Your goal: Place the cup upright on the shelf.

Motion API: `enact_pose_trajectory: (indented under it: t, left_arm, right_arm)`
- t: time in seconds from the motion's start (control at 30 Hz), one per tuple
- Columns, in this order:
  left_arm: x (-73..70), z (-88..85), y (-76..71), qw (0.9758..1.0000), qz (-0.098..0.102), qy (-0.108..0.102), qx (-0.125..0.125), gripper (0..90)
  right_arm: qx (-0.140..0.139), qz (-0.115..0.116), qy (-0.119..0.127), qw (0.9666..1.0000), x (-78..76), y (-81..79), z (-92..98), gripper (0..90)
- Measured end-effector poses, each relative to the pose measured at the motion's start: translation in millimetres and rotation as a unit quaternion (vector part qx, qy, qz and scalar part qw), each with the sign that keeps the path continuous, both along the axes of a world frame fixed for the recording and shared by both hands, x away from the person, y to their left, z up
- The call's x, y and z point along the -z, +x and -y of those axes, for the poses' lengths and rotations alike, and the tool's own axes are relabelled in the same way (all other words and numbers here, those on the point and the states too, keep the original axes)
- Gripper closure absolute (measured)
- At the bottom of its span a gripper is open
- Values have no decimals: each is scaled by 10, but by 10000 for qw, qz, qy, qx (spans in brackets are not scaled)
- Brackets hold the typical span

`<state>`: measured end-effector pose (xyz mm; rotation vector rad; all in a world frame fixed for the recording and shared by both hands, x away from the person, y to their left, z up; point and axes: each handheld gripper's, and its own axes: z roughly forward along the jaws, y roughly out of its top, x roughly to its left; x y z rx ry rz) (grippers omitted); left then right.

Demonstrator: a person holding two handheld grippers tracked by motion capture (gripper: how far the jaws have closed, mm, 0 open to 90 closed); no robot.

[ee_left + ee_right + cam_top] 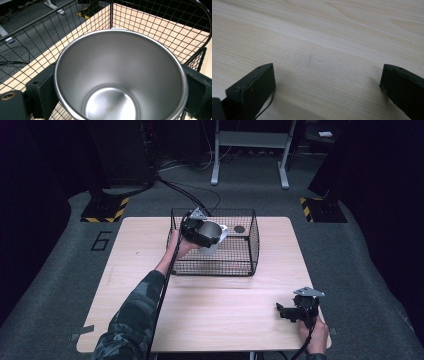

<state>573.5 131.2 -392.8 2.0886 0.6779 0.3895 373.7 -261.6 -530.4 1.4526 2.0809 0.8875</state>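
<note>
A shiny steel cup [120, 75] is clamped between the jaws of my left gripper [212, 237], mouth toward the camera and empty inside. In the high view the steel cup [216, 236] hangs tilted over the left part of a black wire basket [252, 240] at the far middle of the table. My right gripper [286, 312] rests low at the table's near right corner, its jaws wide apart over bare wood [322, 57] with nothing between them.
The wooden table [150, 295] has open surface between basket and right gripper. A small dark round object [239, 229] lies on the basket floor at the far right. Behind the table are a metal stand [250, 150] and hazard-striped bases [105, 210].
</note>
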Motion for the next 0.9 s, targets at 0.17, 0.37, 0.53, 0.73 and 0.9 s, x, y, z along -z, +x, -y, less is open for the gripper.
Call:
enact_pose_trajectory:
  t: [0.17, 0.37, 0.53, 0.73, 0.9]
  left_arm:
    - [42, 14, 31, 10000, -24, 39, 68, 67]
    - [108, 31, 81, 9999, -59, 85, 91, 67]
    - [160, 64, 121, 9995, -128, 228, 172, 67]
    - [184, 92, 149, 9991, -163, 315, 231, 67]
    - [204, 107, 159, 9988, -206, 366, 267, 67]
  right_arm:
    - [9, -2, 13, 10000, 0, 0, -2, 0]
    - [7, -10, 7, 10000, -1, 0, -2, 0]
    - [-12, -1, -10, 10000, 0, 0, 3, 0]
    - [7, -14, 7, 10000, -2, 0, -2, 0]
    - [20, -12, 24, 10000, -1, 0, -5, 0]
